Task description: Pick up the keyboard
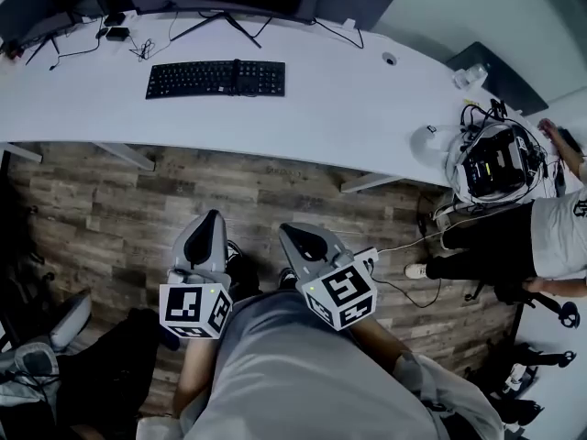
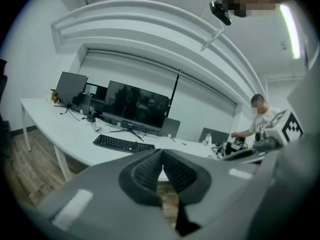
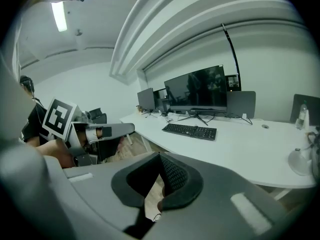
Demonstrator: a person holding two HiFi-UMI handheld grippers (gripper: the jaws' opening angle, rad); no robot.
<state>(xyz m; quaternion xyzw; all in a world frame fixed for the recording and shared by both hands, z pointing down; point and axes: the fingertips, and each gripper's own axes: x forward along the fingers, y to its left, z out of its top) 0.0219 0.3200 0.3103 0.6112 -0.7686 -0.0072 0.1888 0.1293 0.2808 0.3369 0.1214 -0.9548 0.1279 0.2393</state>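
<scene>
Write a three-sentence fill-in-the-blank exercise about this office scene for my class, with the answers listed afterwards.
The keyboard on the white desk is ___ in colour.
The left gripper and the right gripper both have their jaws ___.
The floor below the desk is made of ___ planks.
Missing words: black; shut; wooden.

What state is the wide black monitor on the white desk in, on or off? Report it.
Off: the wide black monitor has a dark screen showing only faint reflections.
</scene>
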